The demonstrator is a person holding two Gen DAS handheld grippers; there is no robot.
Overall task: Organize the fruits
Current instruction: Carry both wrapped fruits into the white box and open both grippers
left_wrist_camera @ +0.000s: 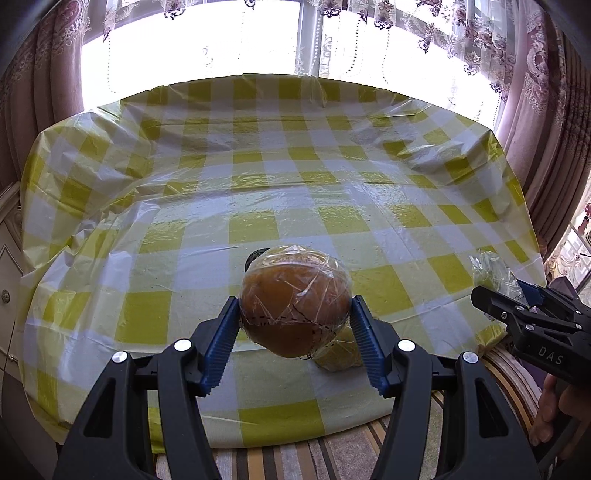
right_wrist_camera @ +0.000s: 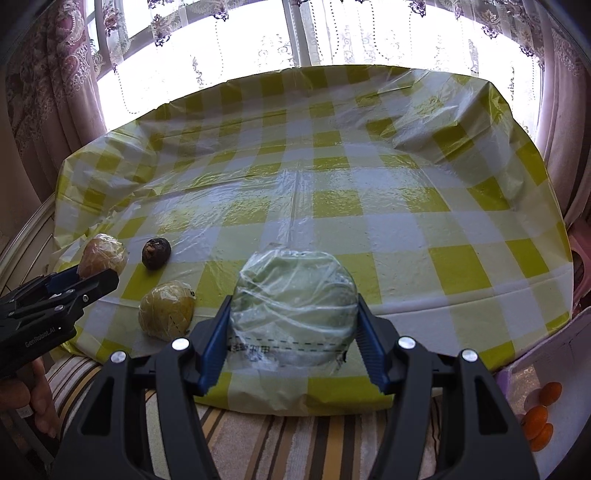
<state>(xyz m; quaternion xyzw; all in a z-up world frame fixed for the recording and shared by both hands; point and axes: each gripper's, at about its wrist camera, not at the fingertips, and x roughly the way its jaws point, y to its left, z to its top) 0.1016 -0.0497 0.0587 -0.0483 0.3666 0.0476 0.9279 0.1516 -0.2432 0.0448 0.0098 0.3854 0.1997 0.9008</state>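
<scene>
Sunlit window with lace curtains (left_wrist_camera: 424, 33) is glaring behind the surface (left_wrist_camera: 295, 177), which is wearing a yellow-and-white checked plastic cloth, creased at the far corners.

Left tongs (left_wrist_camera: 294, 325): you are clamping them on an orange-brown fruit wrapped in clear film (left_wrist_camera: 295, 314), blue ribbed pads pressing both its sides, the fruit hanging clear above the cloth near the front edge. A yellowish wrapped fruit (right_wrist_camera: 166, 310) is lying on the cloth just below and behind it, and a dark wrinkled fruit (right_wrist_camera: 156, 253) is sitting farther back, apart from both.

Right tongs (right_wrist_camera: 293, 325): you are clamping them on a pale green wrapped fruit (right_wrist_camera: 295, 306), pads pressing each side, held above the cloth's front edge.

Each tool is showing at the edge of the other's view, your fingers (left_wrist_camera: 550, 421) wrapping its handle.

Small orange fruits (right_wrist_camera: 541, 417) are lying in a pale container (right_wrist_camera: 576, 343) at your right, beside the surface. Striped fabric (right_wrist_camera: 258, 443) is running below the front edge.
</scene>
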